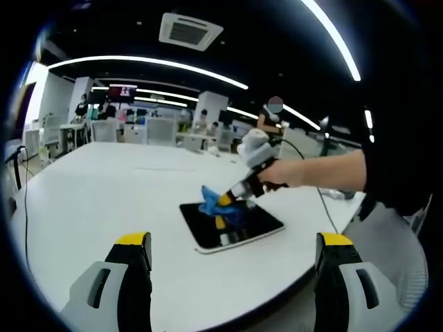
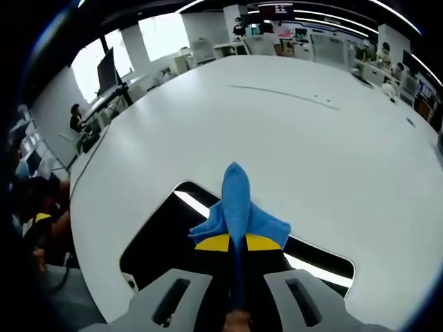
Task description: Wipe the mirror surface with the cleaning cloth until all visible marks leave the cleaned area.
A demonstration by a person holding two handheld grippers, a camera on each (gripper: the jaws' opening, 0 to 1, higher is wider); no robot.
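Note:
A dark rectangular mirror (image 1: pixel 239 225) lies flat on the white table (image 1: pixel 104 194). In the left gripper view my right gripper (image 1: pixel 225 200) reaches in from the right, held by a person's hand, and presses a blue cleaning cloth (image 1: pixel 216 199) onto the mirror's far part. My left gripper (image 1: pixel 232 259) stands open well in front of the mirror, with nothing between its yellow-tipped fingers. In the right gripper view the right gripper (image 2: pixel 237 243) is shut on the blue cloth (image 2: pixel 239 204), which sticks out past the fingertips over the mirror (image 2: pixel 163 242). The mirror reflects a ceiling light strip.
The round white table (image 2: pixel 297 131) stretches wide around the mirror. Its near edge (image 1: pixel 291 304) curves close to my left gripper. A cable (image 1: pixel 322 200) trails off the right side. Desks, chairs and people stand far off in the office.

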